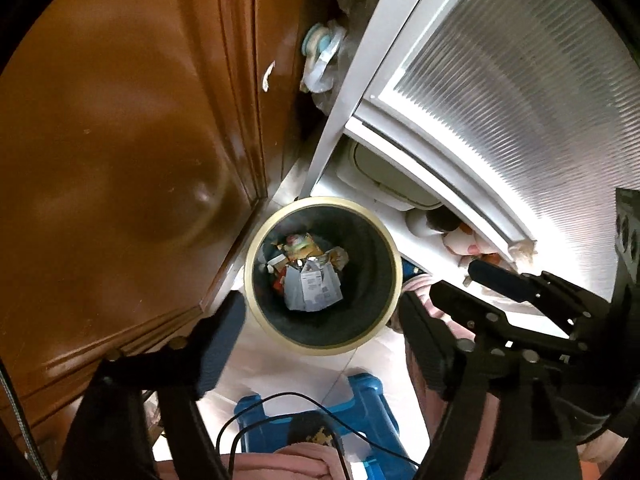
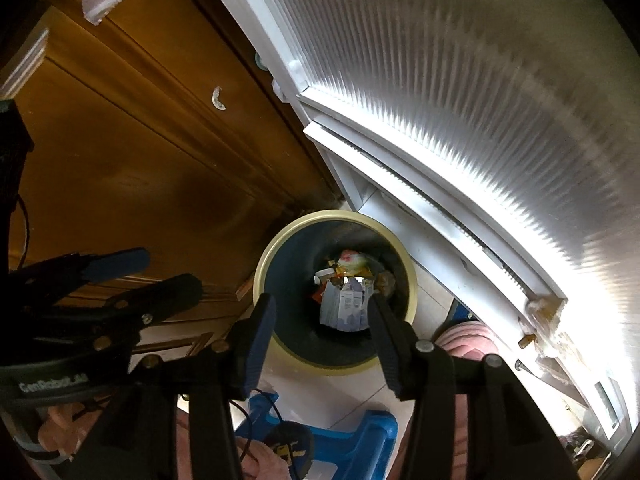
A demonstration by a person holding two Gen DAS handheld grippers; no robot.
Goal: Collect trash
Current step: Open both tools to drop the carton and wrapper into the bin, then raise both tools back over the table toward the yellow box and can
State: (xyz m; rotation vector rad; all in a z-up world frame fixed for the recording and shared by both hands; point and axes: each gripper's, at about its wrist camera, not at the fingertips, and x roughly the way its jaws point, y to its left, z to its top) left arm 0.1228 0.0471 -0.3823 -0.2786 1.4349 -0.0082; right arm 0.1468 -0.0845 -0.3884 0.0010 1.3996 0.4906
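A round trash bin with a cream rim [image 1: 256, 240] [image 2: 276, 248] stands on the floor below both grippers. Crumpled paper and wrappers [image 1: 314, 284] [image 2: 346, 304] lie at its bottom. My left gripper [image 1: 320, 332] hangs open and empty above the bin's near rim. My right gripper [image 2: 320, 320] is also open and empty above the bin; it shows in the left wrist view [image 1: 460, 276] to the right. The left gripper shows in the right wrist view [image 2: 160, 272] at the left.
A brown wooden door [image 1: 120, 140] [image 2: 140, 160] stands left of the bin. A white ribbed-glass door frame [image 1: 500, 100] [image 2: 460, 120] runs on the right. A blue plastic stool [image 1: 360, 408] [image 2: 360, 436] and a black cable [image 1: 260, 412] lie below. Slippers [image 1: 476, 248] sit by the frame.
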